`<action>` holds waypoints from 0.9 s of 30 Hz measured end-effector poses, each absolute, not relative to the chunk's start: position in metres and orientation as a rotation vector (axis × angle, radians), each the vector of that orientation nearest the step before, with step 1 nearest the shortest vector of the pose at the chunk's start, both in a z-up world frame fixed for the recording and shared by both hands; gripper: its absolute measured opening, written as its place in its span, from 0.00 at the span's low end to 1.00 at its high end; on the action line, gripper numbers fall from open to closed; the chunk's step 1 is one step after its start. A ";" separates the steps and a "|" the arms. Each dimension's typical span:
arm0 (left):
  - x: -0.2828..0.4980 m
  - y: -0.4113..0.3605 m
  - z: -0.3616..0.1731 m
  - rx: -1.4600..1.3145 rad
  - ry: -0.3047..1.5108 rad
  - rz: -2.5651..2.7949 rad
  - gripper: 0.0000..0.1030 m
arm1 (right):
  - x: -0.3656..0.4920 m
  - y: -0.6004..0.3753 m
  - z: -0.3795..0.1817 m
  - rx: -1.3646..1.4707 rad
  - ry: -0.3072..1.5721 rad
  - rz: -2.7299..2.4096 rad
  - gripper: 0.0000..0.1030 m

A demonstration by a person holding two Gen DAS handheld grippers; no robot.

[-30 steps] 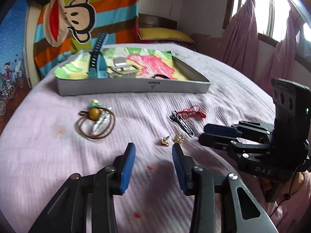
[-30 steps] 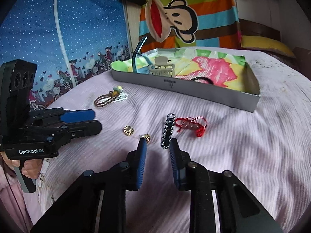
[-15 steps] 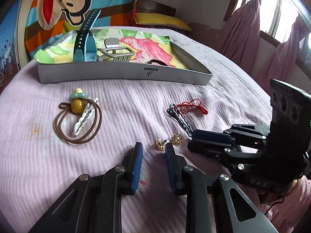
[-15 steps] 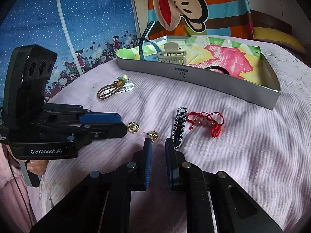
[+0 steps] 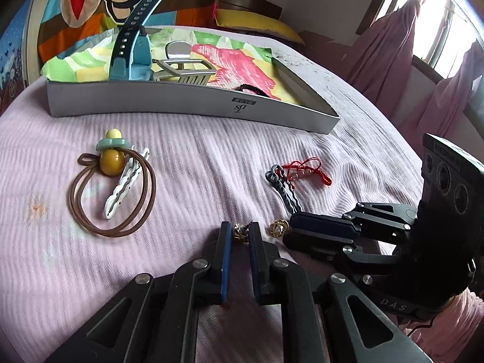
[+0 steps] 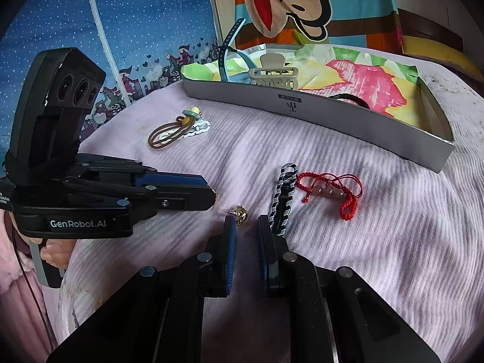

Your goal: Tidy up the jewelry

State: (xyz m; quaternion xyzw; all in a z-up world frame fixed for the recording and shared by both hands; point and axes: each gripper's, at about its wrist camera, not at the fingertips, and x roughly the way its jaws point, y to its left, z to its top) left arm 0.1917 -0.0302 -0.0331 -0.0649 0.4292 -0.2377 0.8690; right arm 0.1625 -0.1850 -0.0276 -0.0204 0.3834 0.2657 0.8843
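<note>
Two small gold earrings lie on the pink bedspread. My left gripper (image 5: 240, 233) has one gold earring (image 5: 241, 230) between its blue pads; its jaws are closing and the pads touch it on both sides. The second gold earring (image 6: 241, 213) lies just ahead of the left fingertip of my right gripper (image 6: 246, 225). That gripper's jaws are nearly together with nothing between them. In the left wrist view this earring (image 5: 278, 229) sits right at the tip of the right gripper (image 5: 292, 230). The left gripper (image 6: 211, 195) shows at the left of the right wrist view.
A grey tray (image 5: 187, 103) at the back holds a blue watch strap (image 5: 133, 42), a grey claw clip (image 5: 184, 71) and a black hair tie (image 5: 254, 89). On the bedspread lie brown hair ties with beads (image 5: 115, 193), a wavy black clip (image 5: 284, 186) and a red bracelet (image 5: 308, 172).
Both grippers have come forward and down to the earrings. The left jaws have narrowed around one earring. The right jaws have also narrowed, with the other earring just outside them.
</note>
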 end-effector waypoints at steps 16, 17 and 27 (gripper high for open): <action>0.194 -0.026 -0.039 -0.173 0.903 -0.489 0.11 | 0.173 -0.171 -0.030 -0.092 0.827 0.553 0.13; 0.194 -0.026 -0.039 -0.174 0.902 -0.488 0.11 | 0.174 -0.170 -0.030 -0.094 0.828 0.553 0.13; 0.182 -0.019 -0.039 -0.188 0.855 -0.484 0.10 | 0.172 -0.171 -0.032 -0.084 0.803 0.558 0.10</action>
